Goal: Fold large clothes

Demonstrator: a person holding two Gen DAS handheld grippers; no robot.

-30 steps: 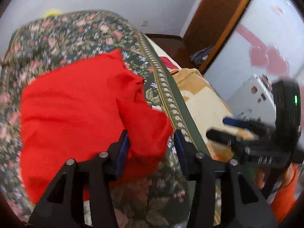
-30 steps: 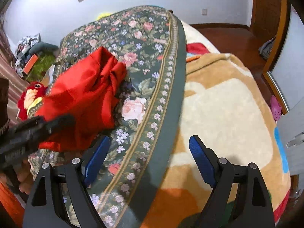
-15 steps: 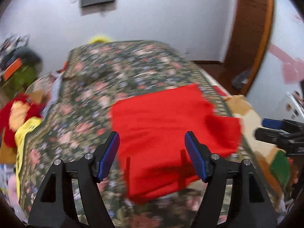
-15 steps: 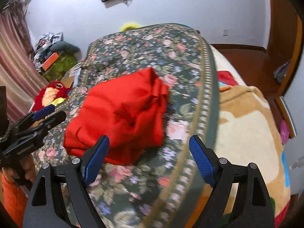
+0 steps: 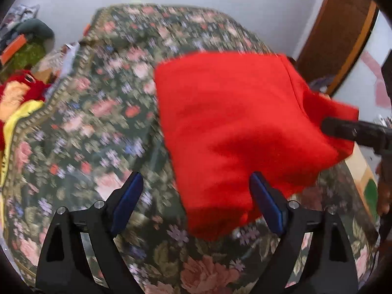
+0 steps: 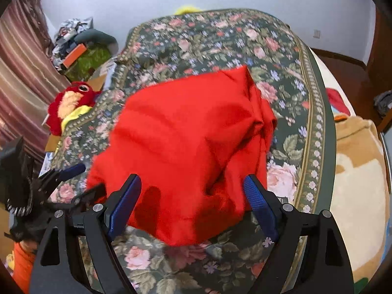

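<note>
A red garment (image 5: 232, 122) lies folded in a rough rectangle on the floral bedspread (image 5: 98, 122). My left gripper (image 5: 196, 203) hovers over the garment's near left corner. Its jaws are opening and the blue pads (image 5: 127, 203) touch no cloth. In the right wrist view the same garment (image 6: 186, 134) fills the middle, rumpled along its right side. Above its near edge my right gripper (image 6: 192, 203) stands open and grips nothing. My left gripper (image 6: 84, 180) shows at the garment's left edge. One dark finger (image 5: 343, 128) of the right gripper crosses the garment's right edge.
A red and yellow plush toy (image 6: 71, 103) lies off the bedspread's left side, with a cluttered pile (image 6: 80, 46) and a striped curtain (image 6: 22, 73) behind it. A beige blanket (image 6: 357, 171) covers the bed to the right. A wooden door (image 5: 343, 24) stands at the far right.
My left gripper has let go of the garment's corner, opened wider and swung left. My right gripper has swung from the beige blanket to over the garment, which now lies flatter.
</note>
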